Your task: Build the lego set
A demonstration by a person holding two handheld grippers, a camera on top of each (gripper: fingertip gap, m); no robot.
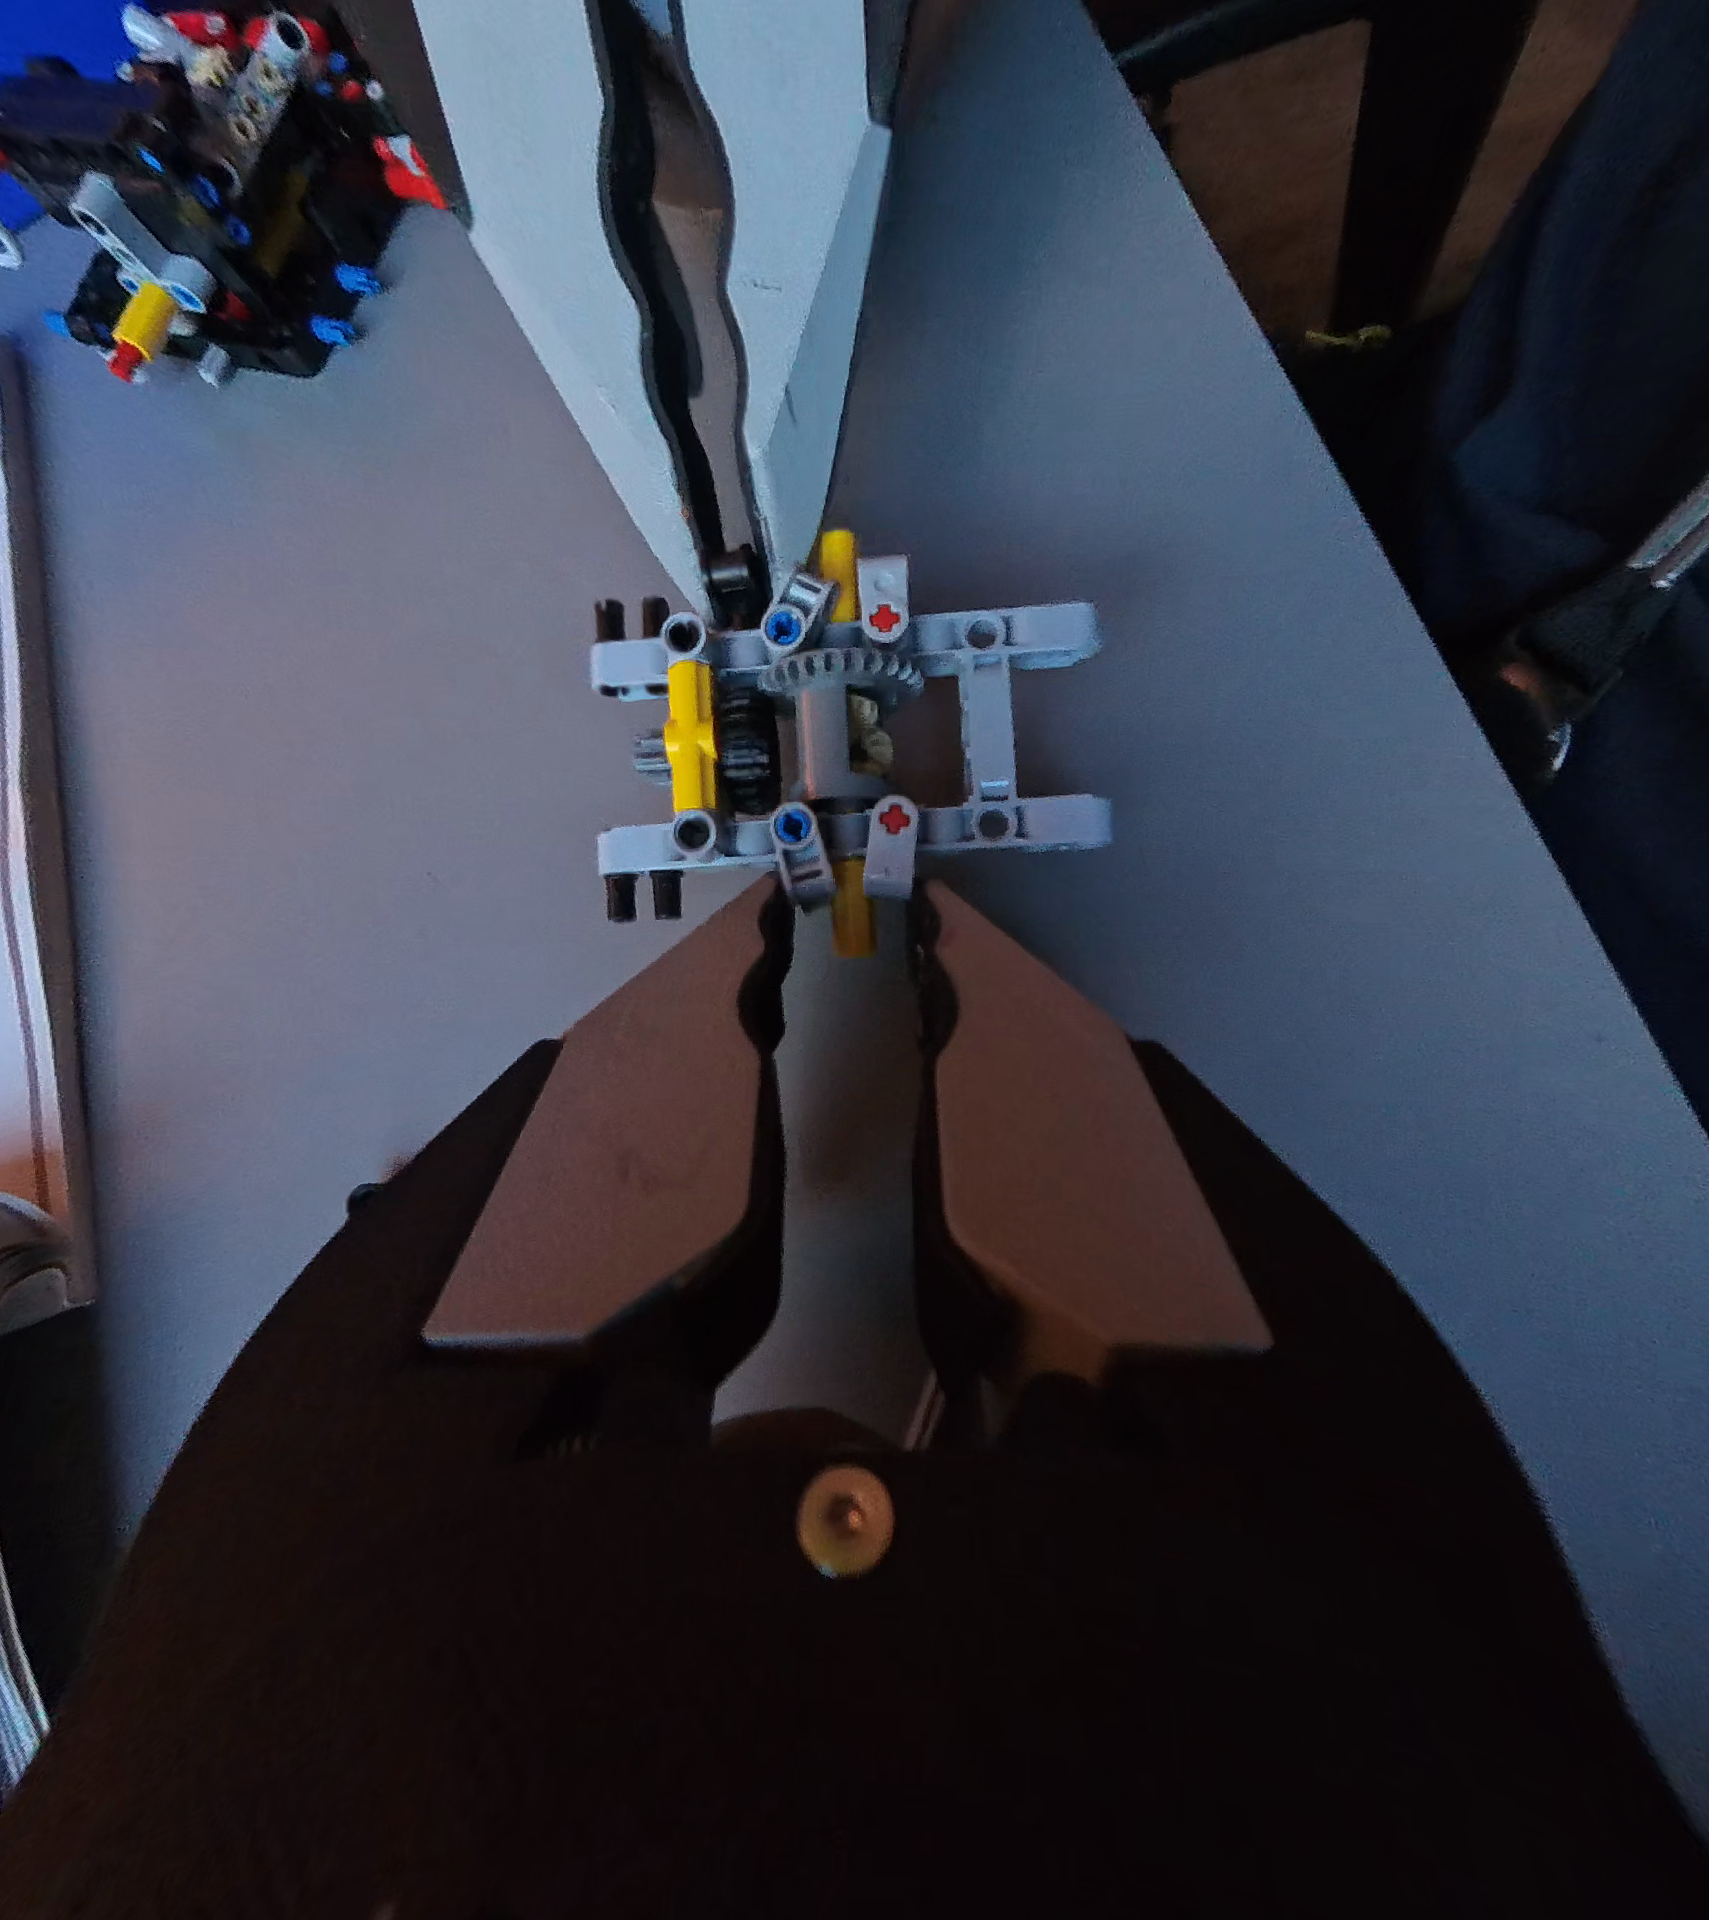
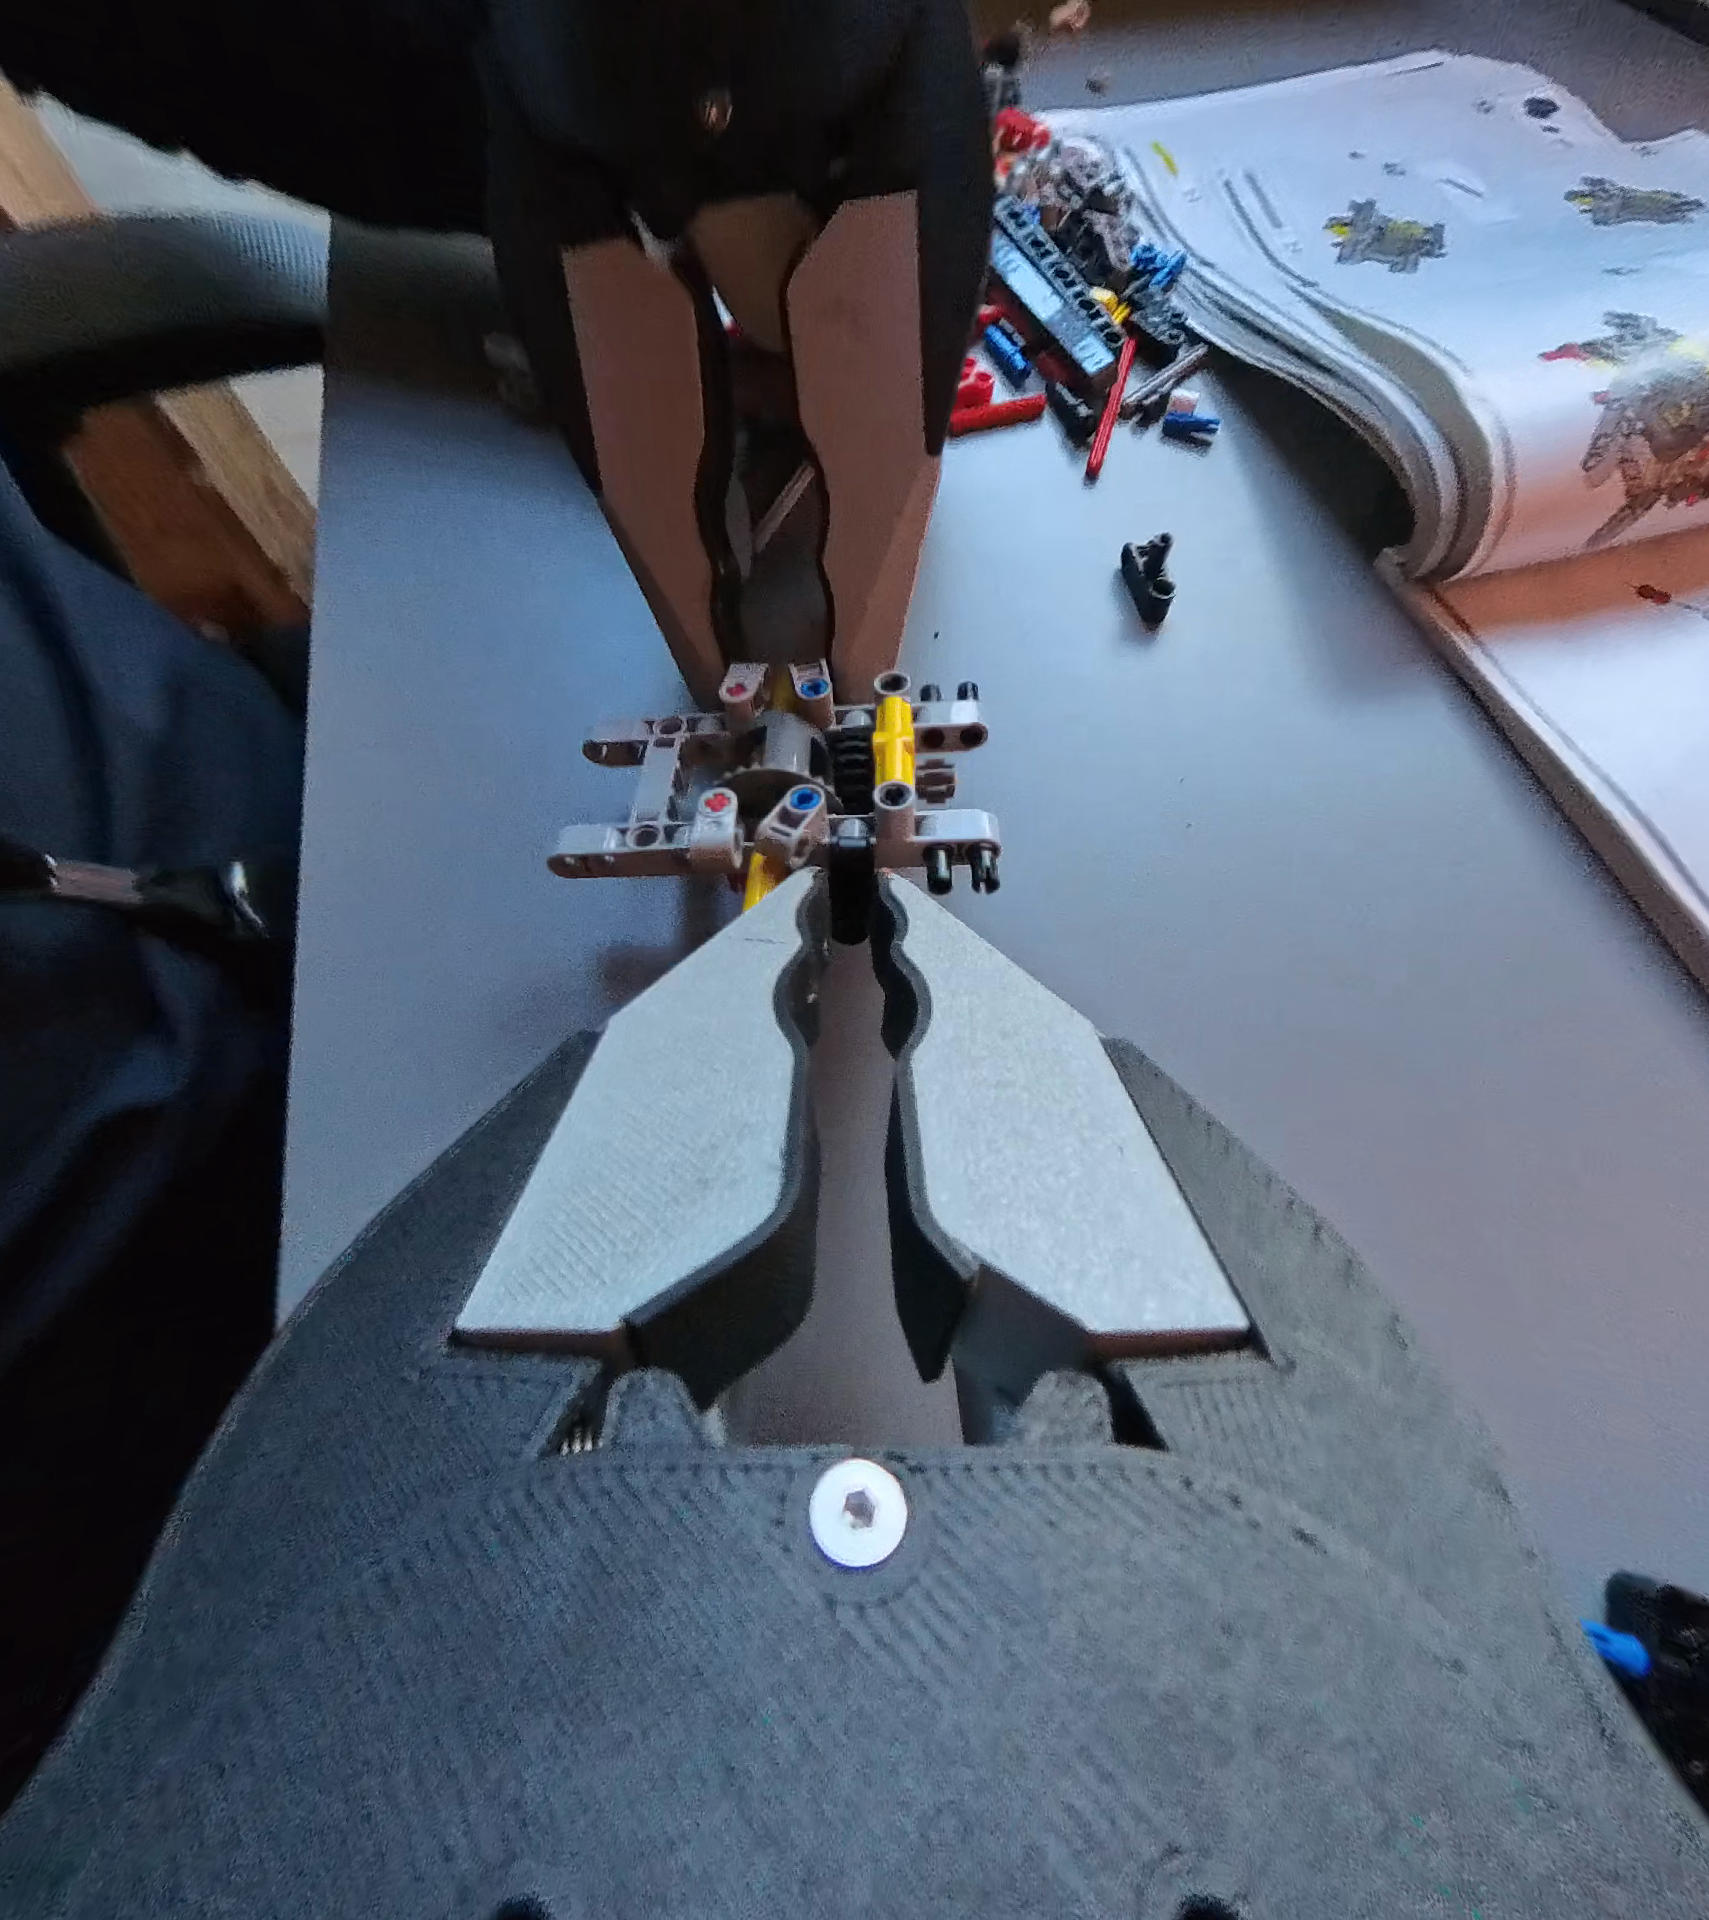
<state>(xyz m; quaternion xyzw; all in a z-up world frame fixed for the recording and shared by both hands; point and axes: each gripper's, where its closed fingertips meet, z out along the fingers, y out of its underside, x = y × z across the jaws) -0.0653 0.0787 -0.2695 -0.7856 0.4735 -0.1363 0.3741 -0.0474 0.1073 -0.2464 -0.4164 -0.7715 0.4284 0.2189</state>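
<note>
Gear frame btwn both grippers; right pinches black connector.

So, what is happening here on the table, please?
A person works on a small grey toy-brick gear assembly lying on a grey table, with one hand-held gripper on each side of it. The right hand-held gripper pinches a small black piece at one edge of the assembly. The left hand-held gripper has its fingertips around the yellow axle and grey connectors on the opposite edge, with no clear contact. A larger brick model and an open instruction booklet lie nearby.
</note>
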